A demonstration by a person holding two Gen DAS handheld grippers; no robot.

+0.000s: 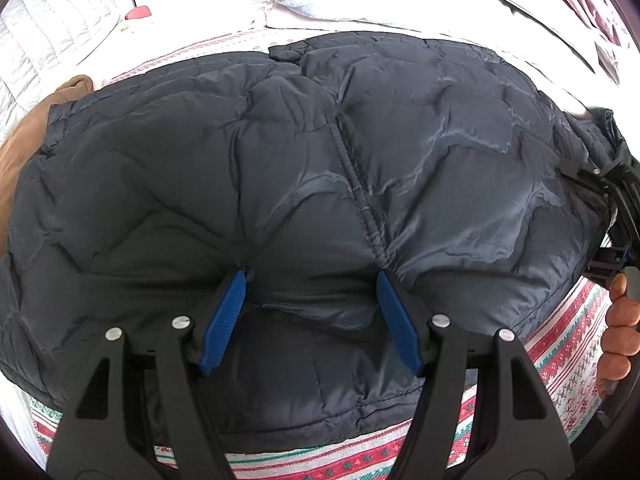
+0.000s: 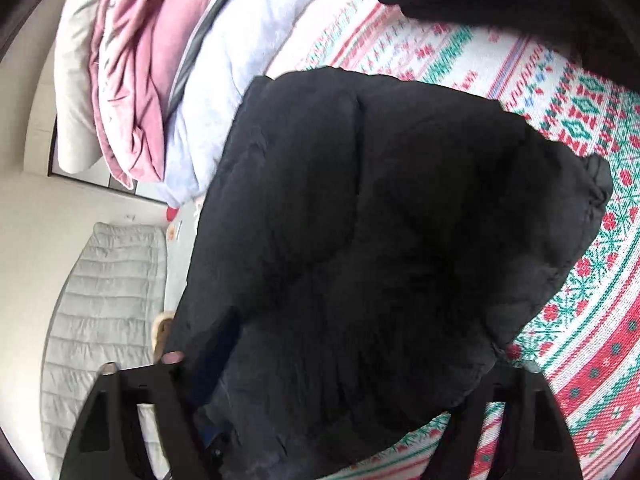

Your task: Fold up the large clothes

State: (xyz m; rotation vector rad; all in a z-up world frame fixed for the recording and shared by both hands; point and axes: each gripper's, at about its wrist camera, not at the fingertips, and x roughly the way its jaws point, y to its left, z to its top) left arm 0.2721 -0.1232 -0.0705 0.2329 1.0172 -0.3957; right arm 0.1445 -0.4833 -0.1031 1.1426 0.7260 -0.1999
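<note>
A dark navy quilted puffer jacket (image 1: pixel 320 160) lies spread over a bedspread (image 1: pixel 560 344) patterned in red, green and white. My left gripper (image 1: pixel 310 300) bites into the jacket's near edge, and a puffy fold bulges between its blue pads (image 1: pixel 226 312). It is shut on that fold. At the jacket's right edge my right gripper (image 1: pixel 616 184) is held by a hand (image 1: pixel 620 328). In the right wrist view a thick flap of the jacket (image 2: pixel 380 220) fills the gap of the right gripper (image 2: pixel 352 344) and hides its fingers. The fabric narrows where the jaws pinch it.
Folded pink and white bedding (image 2: pixel 128 80) is piled along the far side of the bedspread (image 2: pixel 580 120). A grey quilted mat (image 2: pixel 104 320) lies on the floor beyond the bed. A brown item (image 1: pixel 24 140) sits at the jacket's left edge.
</note>
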